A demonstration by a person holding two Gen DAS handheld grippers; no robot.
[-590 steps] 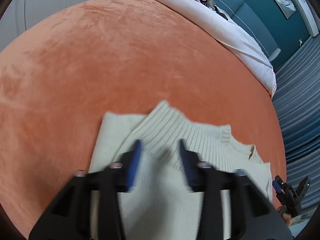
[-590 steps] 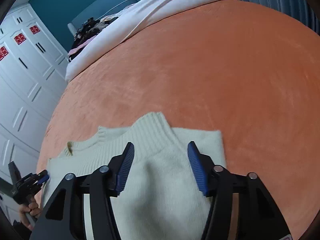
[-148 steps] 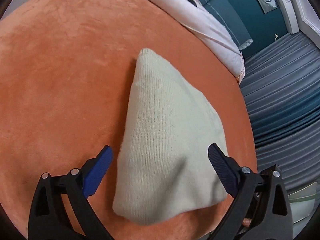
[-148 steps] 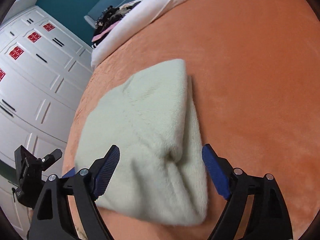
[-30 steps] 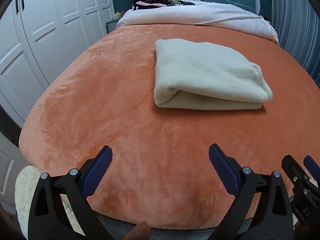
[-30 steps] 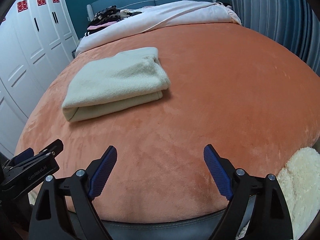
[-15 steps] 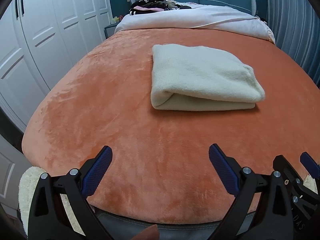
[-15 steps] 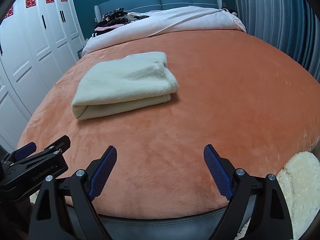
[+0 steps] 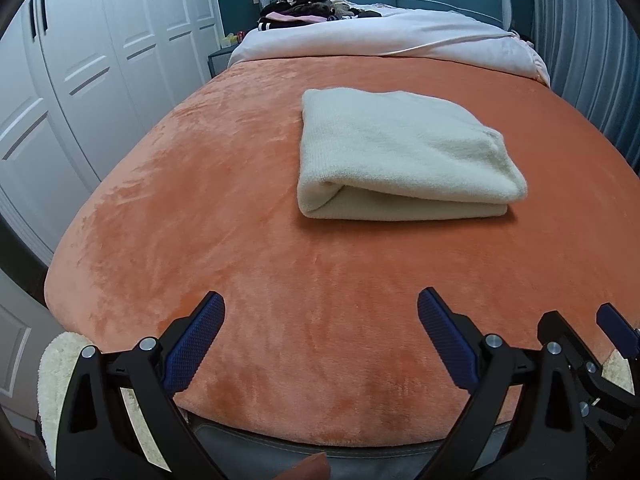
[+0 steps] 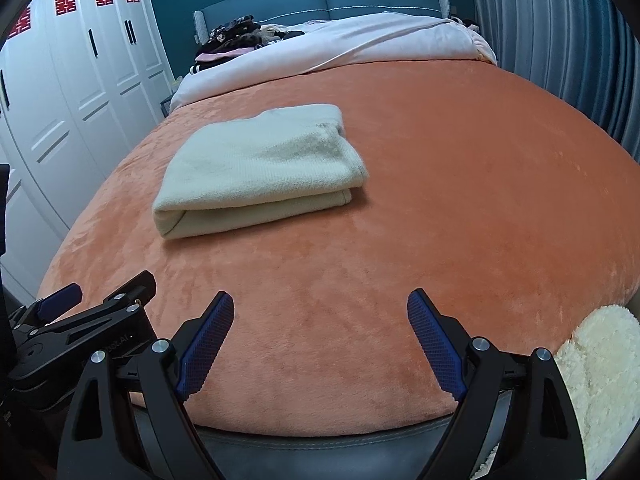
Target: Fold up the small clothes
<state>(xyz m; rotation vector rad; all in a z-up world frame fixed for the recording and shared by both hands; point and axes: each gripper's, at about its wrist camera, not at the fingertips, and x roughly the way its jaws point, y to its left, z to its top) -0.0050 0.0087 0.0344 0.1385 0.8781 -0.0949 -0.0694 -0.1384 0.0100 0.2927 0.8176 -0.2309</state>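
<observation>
A cream knit sweater point(image 9: 400, 152) lies folded into a thick rectangle on the orange bed cover point(image 9: 240, 184). It also shows in the right wrist view point(image 10: 260, 168). My left gripper point(image 9: 320, 320) is open and empty, held back above the near edge of the bed, well short of the sweater. My right gripper point(image 10: 320, 320) is open and empty at the same edge. The left gripper also shows in the right wrist view point(image 10: 84, 312), at the lower left.
White wardrobe doors point(image 9: 80, 80) stand along the left. A pale quilt point(image 9: 380, 36) and a pile of dark clothes point(image 9: 296, 0) lie at the bed's head. A fluffy cream rug point(image 10: 592, 364) lies on the floor. Grey curtains point(image 10: 560, 40) hang at the right.
Both grippers have drawn back from the bed and tilted up, so the folded sweater looks farther away. The sweater itself has not moved.
</observation>
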